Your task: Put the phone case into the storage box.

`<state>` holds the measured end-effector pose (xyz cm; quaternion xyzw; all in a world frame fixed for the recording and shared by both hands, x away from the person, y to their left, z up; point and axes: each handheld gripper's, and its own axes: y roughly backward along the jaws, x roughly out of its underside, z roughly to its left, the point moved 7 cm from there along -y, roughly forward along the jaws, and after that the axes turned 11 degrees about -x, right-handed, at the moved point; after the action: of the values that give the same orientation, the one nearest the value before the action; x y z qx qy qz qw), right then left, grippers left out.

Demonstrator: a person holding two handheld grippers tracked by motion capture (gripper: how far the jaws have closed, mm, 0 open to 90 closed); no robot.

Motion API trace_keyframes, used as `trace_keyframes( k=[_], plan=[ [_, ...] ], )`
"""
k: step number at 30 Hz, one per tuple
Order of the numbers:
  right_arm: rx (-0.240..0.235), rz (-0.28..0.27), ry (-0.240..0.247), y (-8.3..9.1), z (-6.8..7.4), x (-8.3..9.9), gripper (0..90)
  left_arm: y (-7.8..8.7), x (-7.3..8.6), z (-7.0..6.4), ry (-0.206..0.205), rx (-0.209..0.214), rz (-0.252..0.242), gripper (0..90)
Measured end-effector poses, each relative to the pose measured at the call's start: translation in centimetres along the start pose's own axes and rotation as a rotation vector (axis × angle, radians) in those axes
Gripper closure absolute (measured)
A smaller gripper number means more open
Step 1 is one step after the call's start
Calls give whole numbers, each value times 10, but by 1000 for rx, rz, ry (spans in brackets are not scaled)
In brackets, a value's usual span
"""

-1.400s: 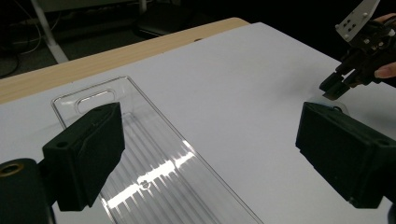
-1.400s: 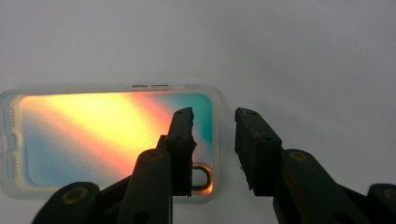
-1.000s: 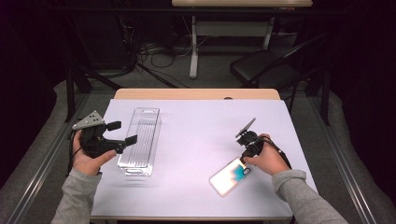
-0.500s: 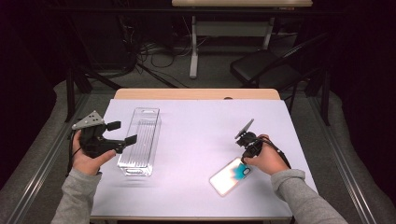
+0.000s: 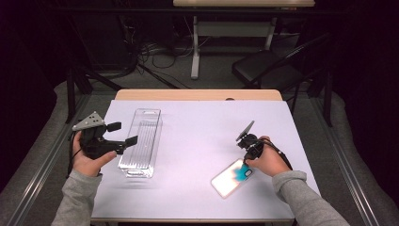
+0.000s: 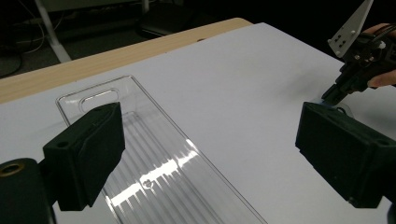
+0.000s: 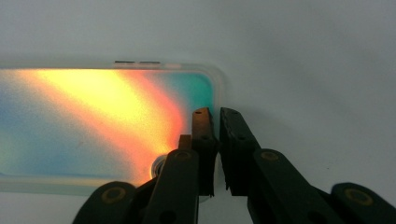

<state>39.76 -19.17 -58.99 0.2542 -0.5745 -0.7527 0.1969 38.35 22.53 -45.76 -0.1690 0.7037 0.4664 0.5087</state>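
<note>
my right gripper (image 7: 214, 116) hides the phone case's (image 7: 93, 121) near corner; the case's left end and my jaws' bases run off frame.

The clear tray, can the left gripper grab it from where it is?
Probably yes. The left gripper hangs open right beside the clear tray, jaws pointing over it, with nothing between them.

No text, label, brand, number or sign can be read anywhere: none on the phone case (image 7: 107, 126), the clear tray (image 5: 141, 141) or the table (image 5: 202, 127).
</note>
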Motion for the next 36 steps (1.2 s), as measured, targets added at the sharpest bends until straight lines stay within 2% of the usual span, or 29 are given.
trace_keyframes(
  k=[36],
  plan=[
    [-1, 2, -22, 1, -1, 0, 874, 0, 0, 1, 7, -4, -6, 84]
  ],
)
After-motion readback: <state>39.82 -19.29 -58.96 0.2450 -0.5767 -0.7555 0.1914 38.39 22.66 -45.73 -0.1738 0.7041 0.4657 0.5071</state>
